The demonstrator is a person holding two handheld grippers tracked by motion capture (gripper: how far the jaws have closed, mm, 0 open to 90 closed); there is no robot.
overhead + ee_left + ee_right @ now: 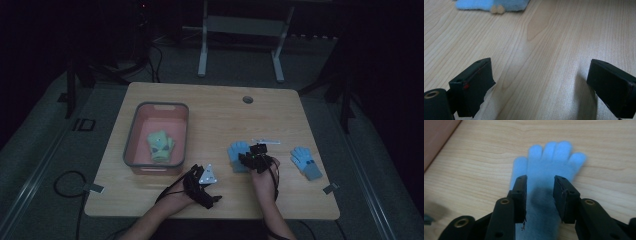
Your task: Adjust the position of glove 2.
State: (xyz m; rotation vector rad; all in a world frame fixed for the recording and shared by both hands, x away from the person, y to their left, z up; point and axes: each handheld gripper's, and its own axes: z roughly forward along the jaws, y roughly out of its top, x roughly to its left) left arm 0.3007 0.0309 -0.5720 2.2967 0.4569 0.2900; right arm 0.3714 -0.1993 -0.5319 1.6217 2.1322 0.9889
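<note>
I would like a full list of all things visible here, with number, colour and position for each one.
blue glove under the right gripper: 1, light blue with a grey cuff, flat on the table right of the middle, fingers pointing away from the person
second blue glove: 1, light blue with a grey cuff, flat near the table's right edge
green gloves: apparently a pair, stacked inside the bin
bin: 1, pink with a grey rim, on the left part of the table
table: 1, light wood, with a round hole near the far edge
white frame: 1, on the floor behind the table
left gripper: 1, black, jaws wide apart over bare wood
right gripper: 1, black, jaws partly open, astride the glove's palm
forearms: 2, entering from the bottom edge
</note>
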